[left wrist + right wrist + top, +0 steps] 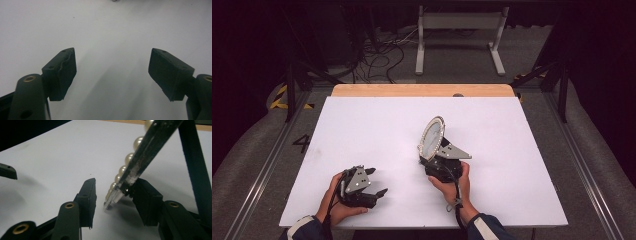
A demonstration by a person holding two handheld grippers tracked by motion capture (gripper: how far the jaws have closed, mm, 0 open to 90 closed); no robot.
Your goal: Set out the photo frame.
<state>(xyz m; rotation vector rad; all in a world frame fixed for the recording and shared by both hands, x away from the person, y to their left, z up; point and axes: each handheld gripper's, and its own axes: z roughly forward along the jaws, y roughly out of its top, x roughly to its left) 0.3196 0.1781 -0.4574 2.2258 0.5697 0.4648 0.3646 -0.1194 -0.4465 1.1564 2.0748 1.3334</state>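
A round mirror [432, 136] rimmed with pearls stands tilted on edge on the white table [377, 125], right of the middle. My right gripper [430, 159] is at its lower edge. In the right gripper view the mirror's edge [140, 160] runs down between the jaws of my right gripper [116, 197]. The left pad [87, 197] stands apart from it, while the right pad [147, 200] is at its back, so this gripper is open. My left gripper [378, 181] lies near the front left of the table, open and empty [112, 72].
A wooden strip [422, 90] runs along the table's far edge. Beyond it on the floor are a white frame [459, 22] and loose cables [377, 50]. A black strut [195, 170] rises beside the mirror at the right.
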